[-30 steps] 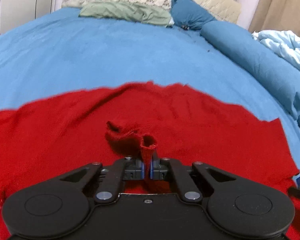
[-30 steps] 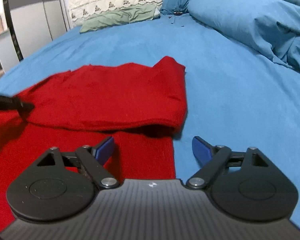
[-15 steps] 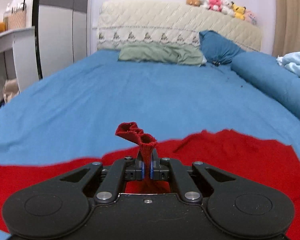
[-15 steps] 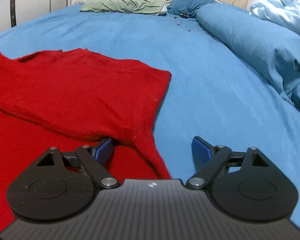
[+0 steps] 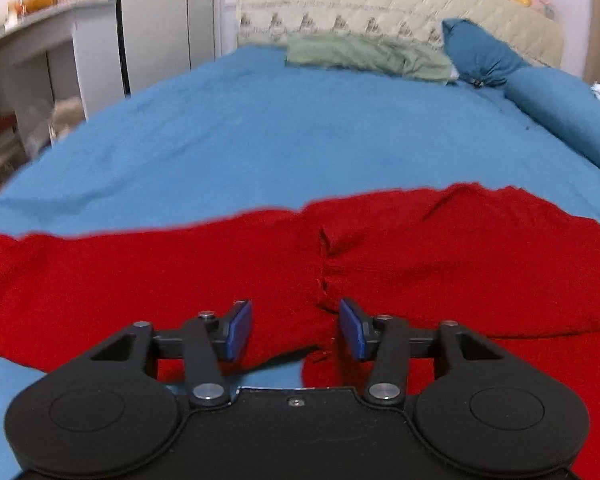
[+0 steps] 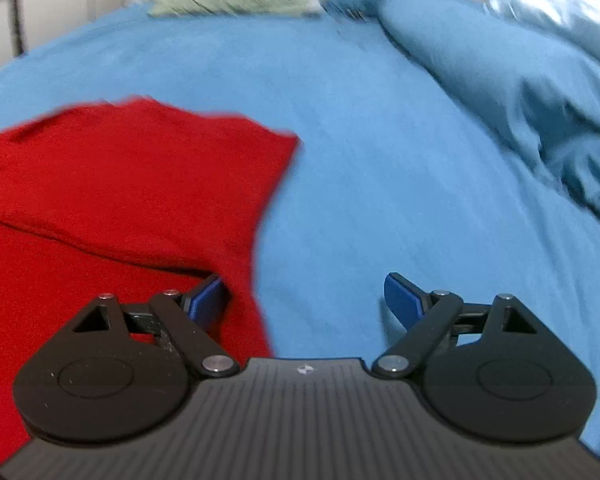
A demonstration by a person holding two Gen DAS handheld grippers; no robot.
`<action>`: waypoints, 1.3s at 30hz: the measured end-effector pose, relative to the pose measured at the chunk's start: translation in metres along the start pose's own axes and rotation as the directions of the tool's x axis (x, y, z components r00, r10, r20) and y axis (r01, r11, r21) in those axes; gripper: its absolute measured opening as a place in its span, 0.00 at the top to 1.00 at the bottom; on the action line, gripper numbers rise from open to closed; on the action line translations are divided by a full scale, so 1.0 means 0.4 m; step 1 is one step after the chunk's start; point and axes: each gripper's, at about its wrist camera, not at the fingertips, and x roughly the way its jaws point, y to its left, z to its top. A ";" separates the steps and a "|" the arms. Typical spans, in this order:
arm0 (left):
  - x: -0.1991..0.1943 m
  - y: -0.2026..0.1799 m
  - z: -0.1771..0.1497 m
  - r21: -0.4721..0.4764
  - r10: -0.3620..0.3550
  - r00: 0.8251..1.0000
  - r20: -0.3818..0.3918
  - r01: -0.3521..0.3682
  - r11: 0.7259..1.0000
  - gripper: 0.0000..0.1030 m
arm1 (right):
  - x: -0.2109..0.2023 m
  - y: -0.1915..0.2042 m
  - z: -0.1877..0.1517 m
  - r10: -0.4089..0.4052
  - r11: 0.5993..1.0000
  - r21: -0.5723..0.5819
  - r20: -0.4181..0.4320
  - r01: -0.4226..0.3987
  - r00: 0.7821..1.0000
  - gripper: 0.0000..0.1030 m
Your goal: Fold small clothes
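A red knitted garment [image 5: 420, 256] lies partly folded on the blue bedsheet [image 5: 284, 140]. In the left wrist view its folded layers meet at a seam just ahead of my left gripper [image 5: 295, 330]. That gripper's jaws are opening, the blue pads stand apart and the red cloth lies under them, not pinched. In the right wrist view the same red garment [image 6: 112, 184] fills the left half, with a folded flap on top. My right gripper [image 6: 305, 300] is open over the garment's right edge, its left pad above red cloth and its right pad above bare sheet.
A green cloth [image 5: 364, 56] and a dark blue pillow [image 5: 480, 54] lie by the quilted headboard [image 5: 380, 4]. A long blue bolster [image 6: 480, 80] and a pale blue quilt [image 6: 560, 4] run along the right. A white desk and wardrobe [image 5: 60, 48] stand at the left.
My left gripper let go of the pinched red cloth and its pads spread apart; the cloth now lies flat. Both views shifted slightly, and the right view is blurred.
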 end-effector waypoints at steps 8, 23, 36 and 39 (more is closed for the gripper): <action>0.000 -0.113 0.042 0.081 -0.121 0.992 0.024 0.119 0.990 0.30 | 0.062 0.136 0.033 0.204 0.977 0.056 0.053 -0.207 0.978 0.02; 0.075 -0.124 -0.007 0.059 -0.130 0.988 -0.081 0.135 0.989 0.29 | 0.244 0.115 0.172 0.168 0.982 0.076 0.036 -0.170 0.985 0.01; 0.010 -0.122 0.045 0.019 -0.099 0.992 -0.081 0.101 0.995 0.29 | 0.145 0.110 0.224 0.175 0.975 0.118 0.119 -0.189 0.977 0.00; -0.063 -0.111 0.073 0.005 -0.076 0.996 -0.053 0.076 0.997 0.29 | 0.032 0.148 0.242 0.210 0.971 0.091 0.138 -0.223 0.968 0.00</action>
